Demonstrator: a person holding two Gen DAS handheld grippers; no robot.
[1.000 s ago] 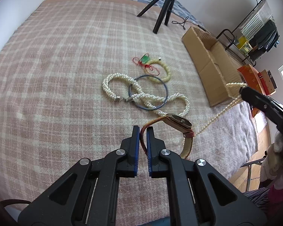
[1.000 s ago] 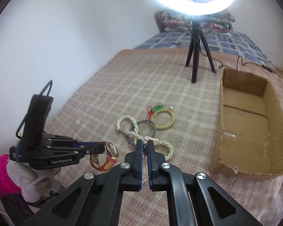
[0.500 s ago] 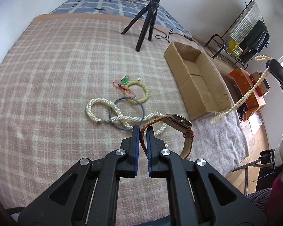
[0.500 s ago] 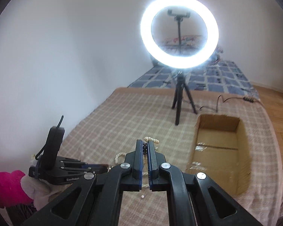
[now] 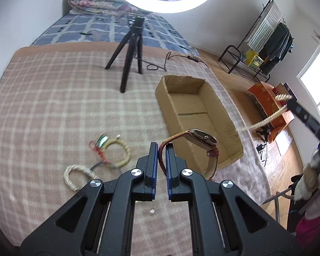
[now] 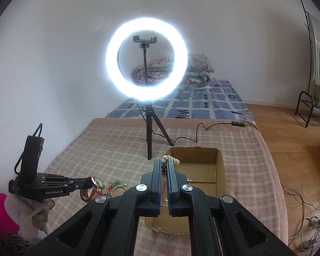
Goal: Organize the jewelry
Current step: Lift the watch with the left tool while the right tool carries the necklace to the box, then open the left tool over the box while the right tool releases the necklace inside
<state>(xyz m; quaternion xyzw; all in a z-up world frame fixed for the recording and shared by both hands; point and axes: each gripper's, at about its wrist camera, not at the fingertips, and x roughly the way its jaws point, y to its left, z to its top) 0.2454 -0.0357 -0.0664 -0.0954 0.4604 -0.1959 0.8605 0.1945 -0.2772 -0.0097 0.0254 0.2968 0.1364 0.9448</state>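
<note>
My left gripper [image 5: 161,147] is shut on the strap of a gold watch [image 5: 201,137] with a red-brown band, held above the plaid bed cover near the open cardboard box [image 5: 194,115]. My right gripper [image 6: 164,163] is shut on a pearl necklace [image 6: 170,159], held high over the box [image 6: 194,170]; in the left wrist view the necklace [image 5: 264,120] hangs from it at the right. A yellow bead bracelet [image 5: 119,151], a blue ring [image 5: 97,166] and a pearl bracelet [image 5: 74,173] lie on the cover.
A ring light on a black tripod [image 5: 130,49] stands on the bed behind the box, its cable [image 6: 192,132] trailing right. A small clear bead [image 5: 152,211] lies on the cover. The bed edge and wooden floor [image 6: 298,149] are to the right.
Both grippers have lifted. The pearl necklace has come off the cover and now hangs by the box. The watch has moved toward the box.
</note>
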